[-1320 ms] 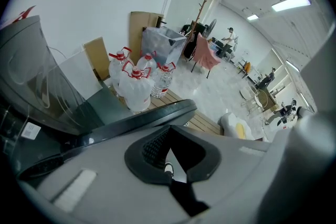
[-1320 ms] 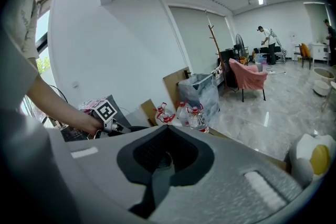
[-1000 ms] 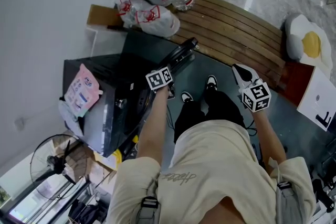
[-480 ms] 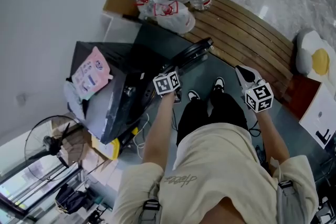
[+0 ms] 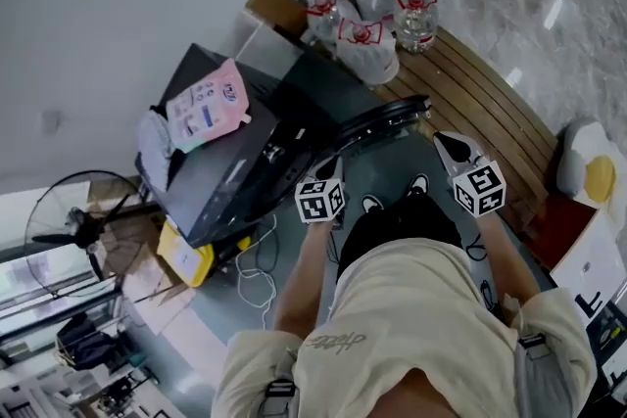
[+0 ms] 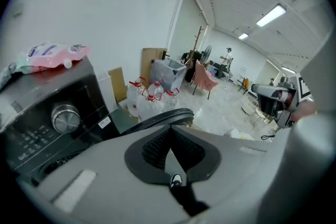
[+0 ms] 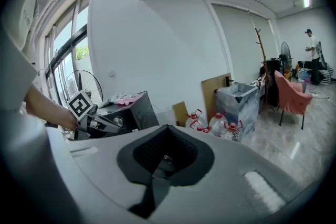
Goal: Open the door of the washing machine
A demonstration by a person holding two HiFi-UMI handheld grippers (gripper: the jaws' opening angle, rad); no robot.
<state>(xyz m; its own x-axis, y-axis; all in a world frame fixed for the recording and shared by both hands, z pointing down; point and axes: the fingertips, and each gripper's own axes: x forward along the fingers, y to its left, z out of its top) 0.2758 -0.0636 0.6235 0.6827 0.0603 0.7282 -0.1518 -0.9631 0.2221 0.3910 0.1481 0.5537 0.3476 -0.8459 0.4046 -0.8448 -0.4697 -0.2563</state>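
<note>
The black washing machine (image 5: 230, 166) stands to my left, its dial (image 6: 65, 118) facing me. Its round door (image 5: 387, 120) hangs swung open, and its dark rim (image 6: 168, 115) shows just past my left jaws. My left gripper (image 5: 331, 173) hovers in front of the machine, below the open door and apart from it; its jaws are shut on nothing (image 6: 169, 150). My right gripper (image 5: 451, 148) is held further right above my feet, pads together and empty (image 7: 164, 157). The right gripper view shows the machine (image 7: 131, 107) and the left gripper's marker cube (image 7: 81, 105).
A pink pouch (image 5: 206, 103) lies on top of the machine. Several water bottles (image 5: 367, 24) stand on a curved wooden platform (image 5: 490, 103) behind the door. A floor fan (image 5: 78, 230), a yellow pack (image 5: 186, 255) and loose white cable (image 5: 255, 259) sit left of the machine.
Both grippers have risen and drawn back from the machine. The left one has come away from the door's edge, and the door stays open. My head view has shifted.
</note>
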